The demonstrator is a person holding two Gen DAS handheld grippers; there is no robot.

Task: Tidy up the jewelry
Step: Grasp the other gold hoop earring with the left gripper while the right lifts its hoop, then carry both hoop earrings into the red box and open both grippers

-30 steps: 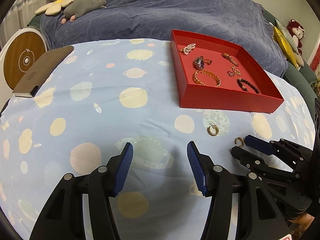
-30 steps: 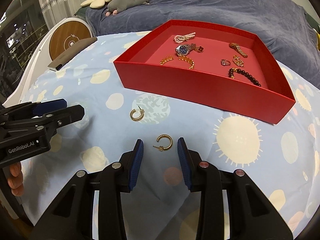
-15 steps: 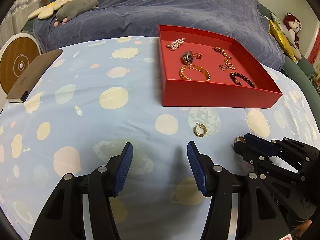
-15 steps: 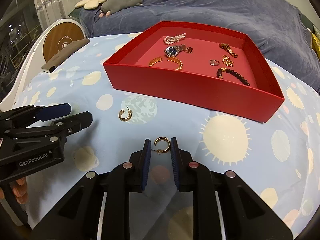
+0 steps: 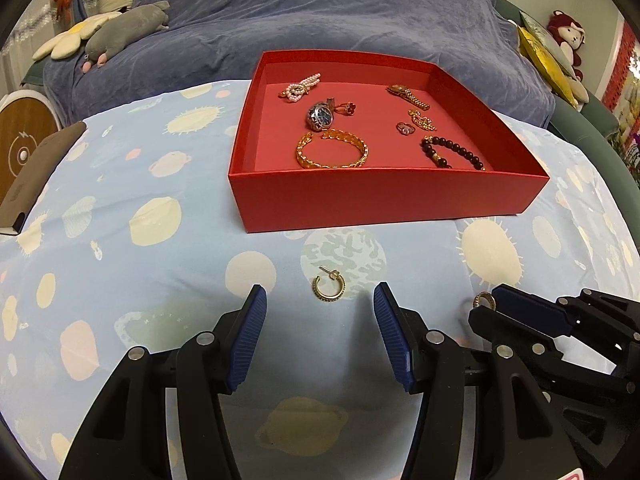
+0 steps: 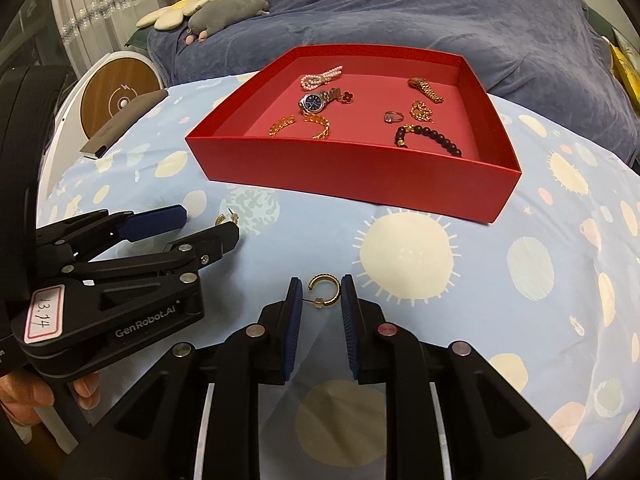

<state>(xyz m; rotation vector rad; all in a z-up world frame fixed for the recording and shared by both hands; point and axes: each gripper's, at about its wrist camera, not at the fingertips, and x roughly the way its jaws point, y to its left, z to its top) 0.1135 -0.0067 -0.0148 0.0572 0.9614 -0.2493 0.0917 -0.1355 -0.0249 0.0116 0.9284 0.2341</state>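
- Right gripper (image 6: 320,300) has just been closing: jaws now pinch one hoop (image 6: 325,286) on the cloth.
- Left gripper (image 5: 320,304) has slid over, half open around the other hoop (image 5: 329,289), not touching.
- Both go in the red box (image 5: 384,196) next, I'd guess.

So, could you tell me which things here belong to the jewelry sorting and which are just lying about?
Part of the job:
- red box holding jewelry
- hoop earring between the right gripper pads
- second hoop earring ahead of the open left gripper

Lying about:
- dark notebook
- grey plush toy
- flower cushion
- blue blanket
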